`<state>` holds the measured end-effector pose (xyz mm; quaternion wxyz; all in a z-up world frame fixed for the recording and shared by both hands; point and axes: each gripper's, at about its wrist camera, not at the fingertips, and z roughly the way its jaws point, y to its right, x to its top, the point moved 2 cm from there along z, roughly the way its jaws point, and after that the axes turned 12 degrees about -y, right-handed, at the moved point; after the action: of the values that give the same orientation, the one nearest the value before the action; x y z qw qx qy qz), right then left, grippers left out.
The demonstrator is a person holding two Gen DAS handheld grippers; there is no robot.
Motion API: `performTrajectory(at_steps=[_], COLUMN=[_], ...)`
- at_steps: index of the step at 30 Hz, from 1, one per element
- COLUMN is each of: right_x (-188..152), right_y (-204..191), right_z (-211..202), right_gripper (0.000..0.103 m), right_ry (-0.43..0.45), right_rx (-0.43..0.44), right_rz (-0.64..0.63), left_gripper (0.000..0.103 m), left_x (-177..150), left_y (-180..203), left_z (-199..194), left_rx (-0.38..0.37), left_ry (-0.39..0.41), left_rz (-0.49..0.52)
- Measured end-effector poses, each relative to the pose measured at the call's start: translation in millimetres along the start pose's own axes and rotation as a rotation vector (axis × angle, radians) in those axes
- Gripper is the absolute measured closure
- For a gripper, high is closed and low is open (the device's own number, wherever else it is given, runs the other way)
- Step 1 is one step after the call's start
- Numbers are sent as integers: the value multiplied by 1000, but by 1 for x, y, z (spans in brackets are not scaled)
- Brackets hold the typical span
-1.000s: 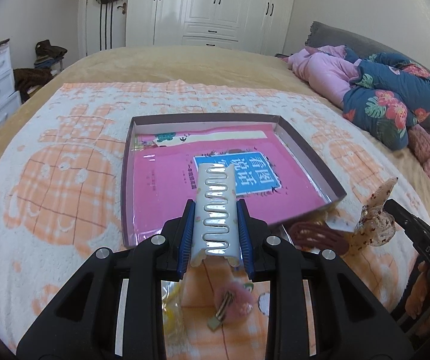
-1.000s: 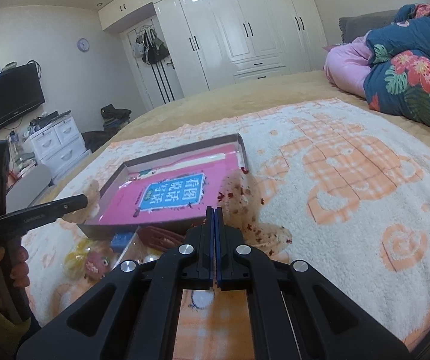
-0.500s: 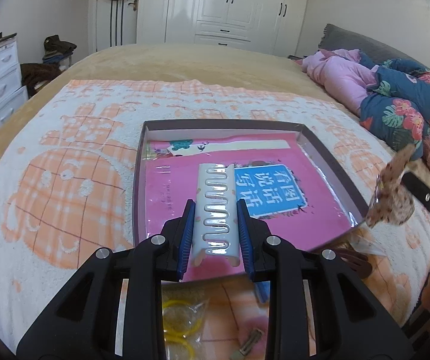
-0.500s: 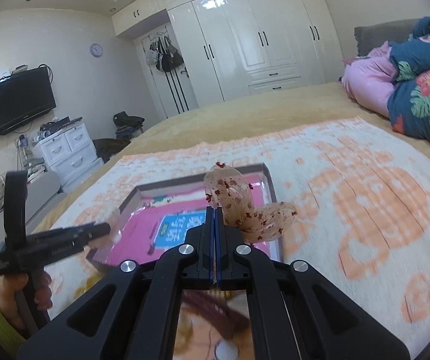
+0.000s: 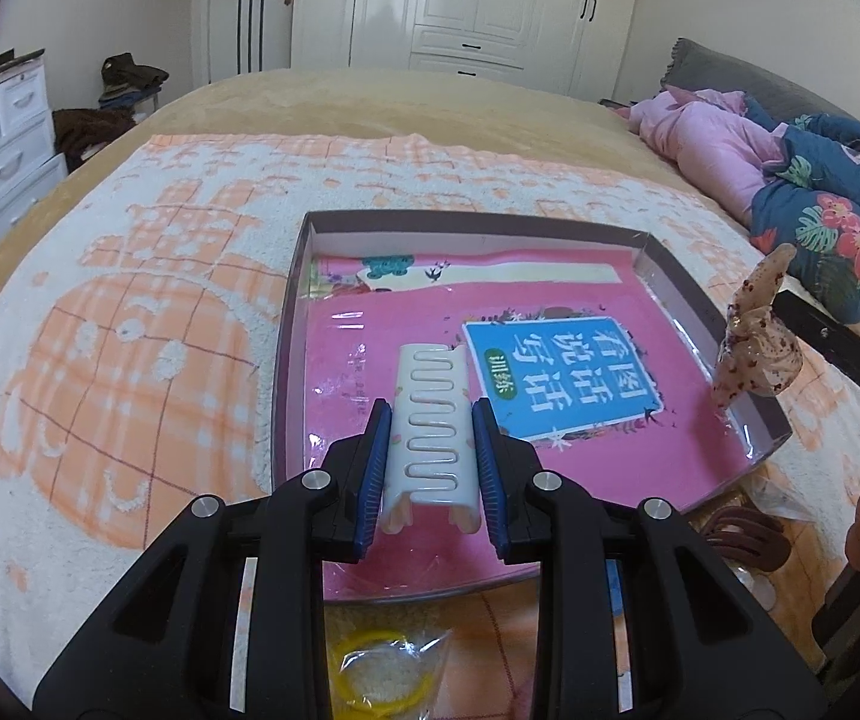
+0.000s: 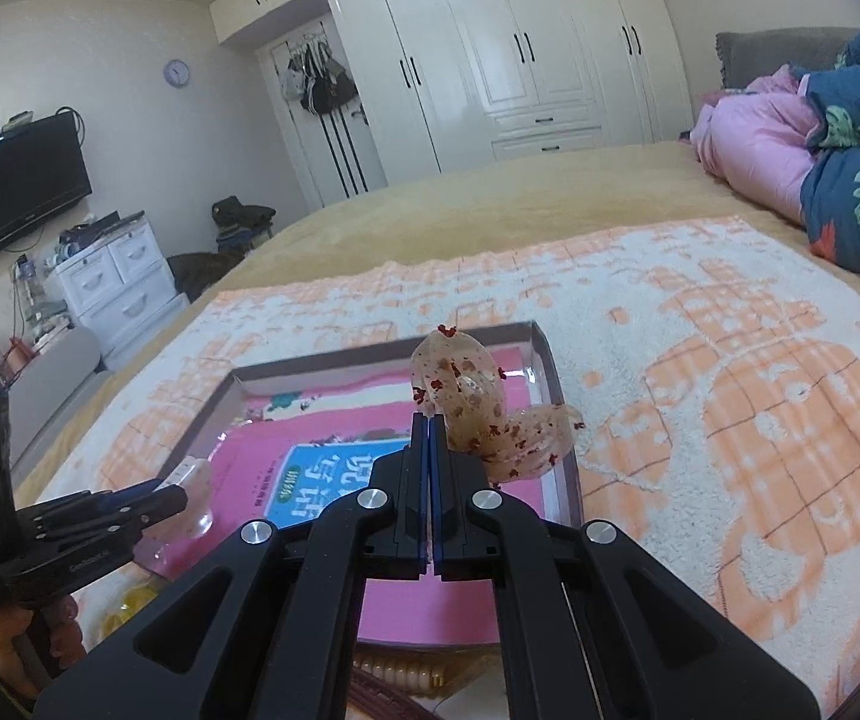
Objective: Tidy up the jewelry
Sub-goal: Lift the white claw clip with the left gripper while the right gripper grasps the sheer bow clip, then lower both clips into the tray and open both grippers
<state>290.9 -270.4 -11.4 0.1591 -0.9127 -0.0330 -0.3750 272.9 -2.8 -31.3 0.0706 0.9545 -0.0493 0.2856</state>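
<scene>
My left gripper (image 5: pixel 431 432) is shut on a white hair claw clip (image 5: pixel 430 420) and holds it above the near part of a shallow dark-rimmed box (image 5: pixel 289 324) with a pink book inside. My right gripper (image 6: pixel 428 420) is shut on a sheer red-speckled bow hair tie (image 6: pixel 478 408), held above the box's right rim (image 6: pixel 556 360). The bow hair tie also shows in the left wrist view (image 5: pixel 757 336), and the left gripper shows in the right wrist view (image 6: pixel 172 495), still holding the clip.
On the orange-and-white blanket (image 5: pixel 130 360) before the box lie a bag of yellow hair ties (image 5: pixel 382 675) and a dark brown claw clip (image 5: pixel 742 537). A cream beaded piece (image 6: pixel 412 669) lies under my right gripper. Quilts (image 5: pixel 820 210) are piled at the right.
Both grippers have moved forward and up over the box. The right gripper lifted the speckled bow off the blanket and carried it over the box's right rim.
</scene>
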Motion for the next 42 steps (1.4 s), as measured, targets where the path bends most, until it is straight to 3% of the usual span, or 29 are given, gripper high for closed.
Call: performTrajectory(at_steps=[11, 13, 15, 19, 21, 23, 25, 32, 40, 42], right_x=[-17, -19, -20, -20, -20, -20, -20, -28, -33, -35], right_y=[-2, -2, -1, 0, 0, -1, -2, -3, 0, -1], right_z=[31, 31, 27, 17, 10, 3, -1, -15, -34, -40], right_gripper=[100, 88, 62, 54, 42, 38, 33, 24, 19, 18], right_ry=[-110, -114, -108, -89, -74, -60, -50, -28, 2, 10], right_rx=[8, 35, 53, 82, 86, 75, 65, 30, 11, 10], right_rz=[-20, -11, 1, 9, 5, -8, -21, -58, -58, -62], left_gripper=[83, 83, 83, 83, 83, 80, 64, 46, 14, 13], left_x=[-7, -8, -7, -7, -7, -8, -8, -11, -16, -18], left_y=[-4, -5, -5, -5, -4, -4, -3, 0, 5, 5], left_z=[11, 11, 11, 10, 9, 7, 4, -9, -32, -37], left_rx=[3, 5, 4, 9, 13, 14, 19, 24, 20, 12], left_ry=[-27, -27, -27, -23, -20, -14, -5, 30, 81, 90], left_rz=[-22, -24, -27, -28, -27, -28, -30, -31, -39, -45])
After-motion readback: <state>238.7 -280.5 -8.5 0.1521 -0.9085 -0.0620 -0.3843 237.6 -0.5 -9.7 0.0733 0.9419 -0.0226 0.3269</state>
